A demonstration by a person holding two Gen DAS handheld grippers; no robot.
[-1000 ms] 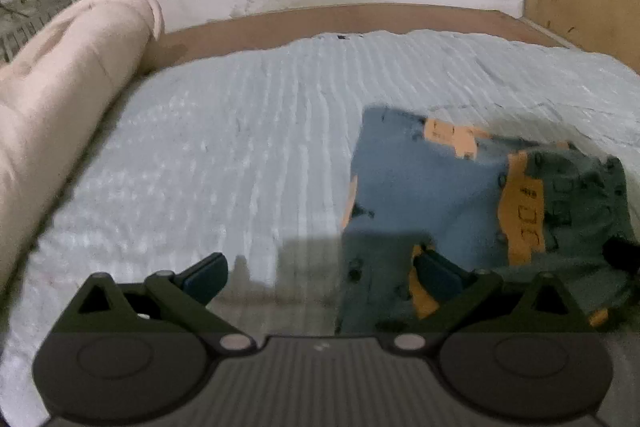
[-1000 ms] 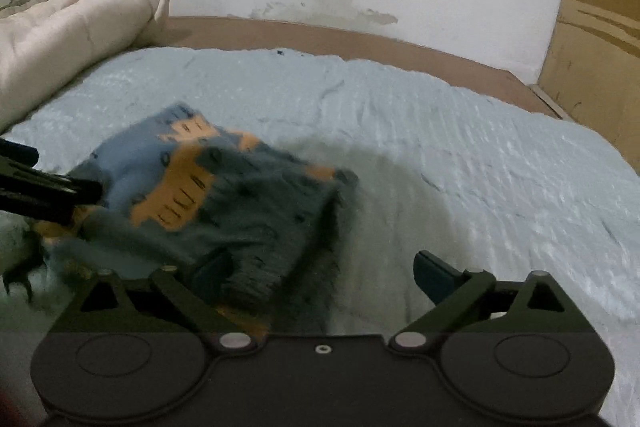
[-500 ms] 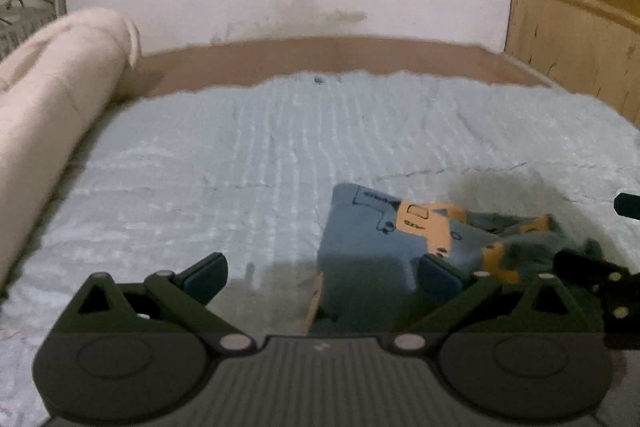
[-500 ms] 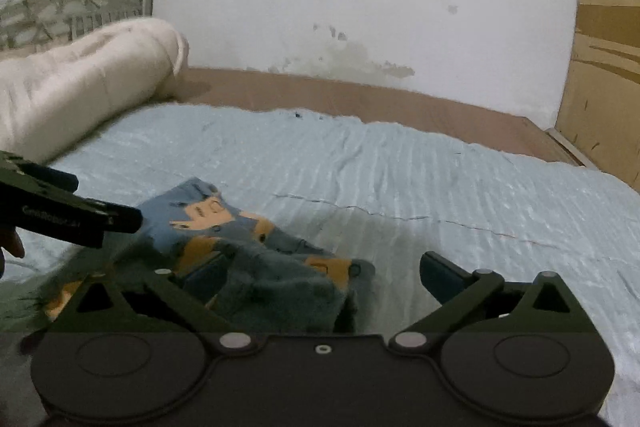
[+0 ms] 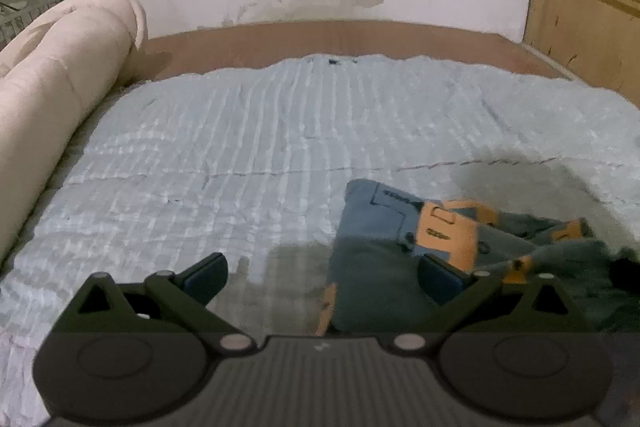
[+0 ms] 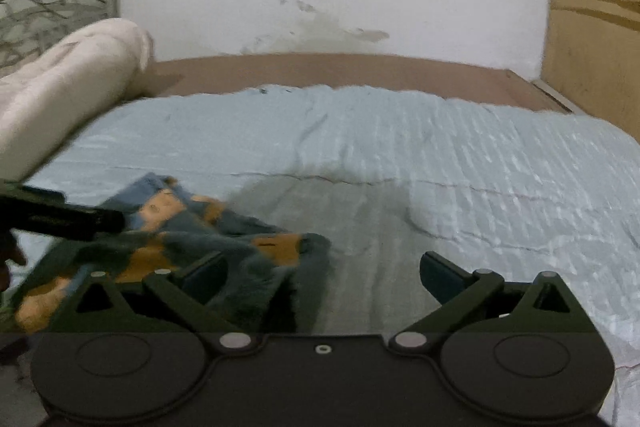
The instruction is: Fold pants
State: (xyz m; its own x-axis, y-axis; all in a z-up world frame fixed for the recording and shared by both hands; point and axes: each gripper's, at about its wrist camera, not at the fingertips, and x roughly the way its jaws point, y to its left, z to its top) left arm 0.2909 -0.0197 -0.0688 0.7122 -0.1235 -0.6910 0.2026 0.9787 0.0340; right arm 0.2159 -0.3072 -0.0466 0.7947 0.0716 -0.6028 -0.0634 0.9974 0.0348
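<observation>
The pants (image 5: 384, 259) are a blue, grey and orange bundle lying folded on the light blue bedspread (image 5: 248, 147), at the lower right of the left wrist view. They also show at the lower left of the right wrist view (image 6: 208, 243). My left gripper (image 5: 323, 273) is open and empty, raised above the bed, its right finger over the pants' left part. My right gripper (image 6: 323, 273) is open and empty, its left finger over the pants' right edge. The left gripper's body (image 6: 60, 215) shows at the left of the right wrist view.
A rolled cream duvet (image 5: 60, 83) lies along the bed's left side. A brown bed frame (image 5: 340, 39) and white wall stand at the back. A wooden panel (image 5: 588, 7) stands at the right. A metal headboard (image 6: 44, 15) is at the far left.
Both grippers have lifted up and back from the pants, so the bundle sits lower and smaller in both views. The pants lie released on the bed.
</observation>
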